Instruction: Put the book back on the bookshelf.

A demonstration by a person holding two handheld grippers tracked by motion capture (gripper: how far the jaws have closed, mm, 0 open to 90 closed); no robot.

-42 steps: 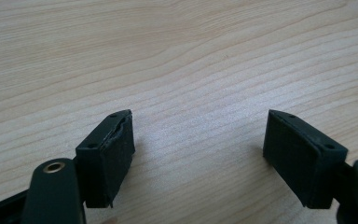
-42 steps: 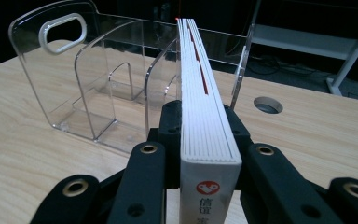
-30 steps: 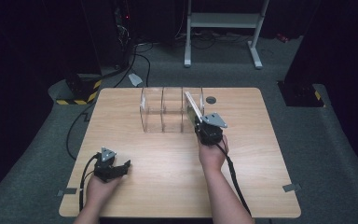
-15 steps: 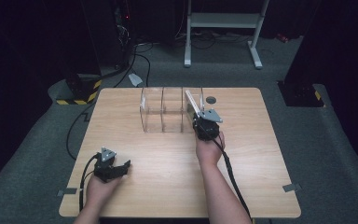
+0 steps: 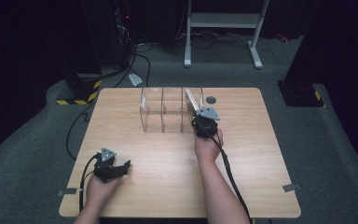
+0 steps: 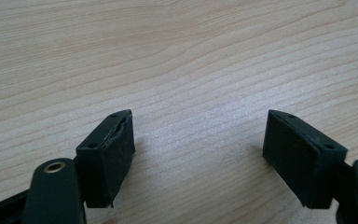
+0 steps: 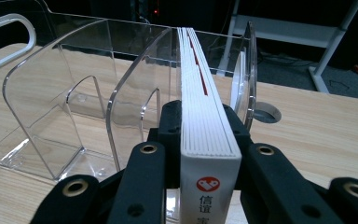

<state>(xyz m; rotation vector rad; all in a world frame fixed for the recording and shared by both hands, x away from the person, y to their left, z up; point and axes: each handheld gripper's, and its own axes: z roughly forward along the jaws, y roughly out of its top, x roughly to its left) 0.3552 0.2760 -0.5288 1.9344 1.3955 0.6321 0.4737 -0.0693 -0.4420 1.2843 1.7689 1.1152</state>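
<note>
The right gripper is clamped tight on a white book. The book stands on edge, going into the end slot of the clear rack on the table. This looks like the putting-in step. Next, push the book all the way in, then let go. The left gripper has its jaws apart, holding nothing, low over the wood.

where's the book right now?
The book is clamped on edge in the right gripper, at the rightmost slot of the clear acrylic file rack toward the table's far edge, beside the round grommet hole.
</note>
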